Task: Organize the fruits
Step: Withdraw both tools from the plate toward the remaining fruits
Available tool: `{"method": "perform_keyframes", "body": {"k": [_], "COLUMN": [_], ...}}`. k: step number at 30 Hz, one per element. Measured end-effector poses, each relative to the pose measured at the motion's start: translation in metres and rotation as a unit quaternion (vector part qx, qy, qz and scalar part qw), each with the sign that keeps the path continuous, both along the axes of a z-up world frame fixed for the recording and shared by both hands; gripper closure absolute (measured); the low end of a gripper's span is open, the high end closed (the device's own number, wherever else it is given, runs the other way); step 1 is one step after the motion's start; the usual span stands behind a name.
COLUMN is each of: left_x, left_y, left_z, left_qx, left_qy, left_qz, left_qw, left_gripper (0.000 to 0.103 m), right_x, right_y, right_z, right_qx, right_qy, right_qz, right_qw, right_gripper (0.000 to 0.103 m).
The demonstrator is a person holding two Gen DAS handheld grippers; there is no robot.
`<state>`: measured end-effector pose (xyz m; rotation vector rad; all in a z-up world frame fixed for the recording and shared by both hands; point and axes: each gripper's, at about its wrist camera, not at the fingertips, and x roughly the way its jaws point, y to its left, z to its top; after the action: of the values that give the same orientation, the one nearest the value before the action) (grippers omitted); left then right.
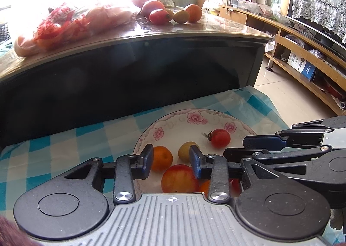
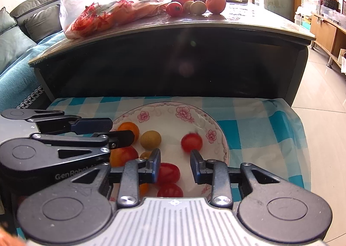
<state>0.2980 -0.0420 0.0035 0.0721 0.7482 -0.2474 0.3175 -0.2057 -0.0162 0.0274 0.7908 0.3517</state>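
Observation:
A white floral plate (image 1: 173, 125) (image 2: 168, 112) on a blue checked cloth holds several fruits: an orange (image 1: 161, 158) (image 2: 128, 128), a yellow-green fruit (image 1: 186, 151) (image 2: 150, 139), a red-yellow peach (image 1: 178, 179) (image 2: 123, 156), a small red tomato (image 1: 220, 138) (image 2: 191, 142) that looks blurred, and red tomatoes (image 2: 168, 172) near the front. My left gripper (image 1: 171, 160) is open and empty above the plate's left part. My right gripper (image 2: 175, 165) is open and empty above its right part. More fruits (image 1: 173, 13) (image 2: 195, 5) lie on the dark table behind.
The dark coffee table (image 1: 134, 36) (image 2: 173, 27) stands higher, behind the plate, with a plastic bag of fruit (image 1: 71, 25) (image 2: 108, 12). A sofa (image 2: 19, 36) is at left. A wooden TV stand (image 1: 302, 51) and tiled floor (image 2: 320, 99) are at right.

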Motion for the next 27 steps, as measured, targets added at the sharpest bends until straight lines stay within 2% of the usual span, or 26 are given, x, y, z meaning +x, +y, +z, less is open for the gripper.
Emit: {"method": "perform_keyframes", "body": {"k": [14, 27], "left_x": [-0.027, -0.068], "left_y": [0.028, 0.064], "left_z": [0.014, -0.013], "left_qx": [0.003, -0.004], "left_qy": [-0.01, 0.036], "left_qz": [0.012, 0.035], "left_qw": [0.9999, 0.9987], "left_gripper": [0.052, 0.052], "right_x": [-0.02, -0.051], "right_y": [0.014, 0.05], "right_z": [0.011, 0.004], "right_qx": [-0.002, -0.019], "right_qy": [-0.006, 0.015], "right_qz": [0.01, 0.045], "right_qw": [1.0, 0.999], "right_gripper": [0.069, 0.068]}}
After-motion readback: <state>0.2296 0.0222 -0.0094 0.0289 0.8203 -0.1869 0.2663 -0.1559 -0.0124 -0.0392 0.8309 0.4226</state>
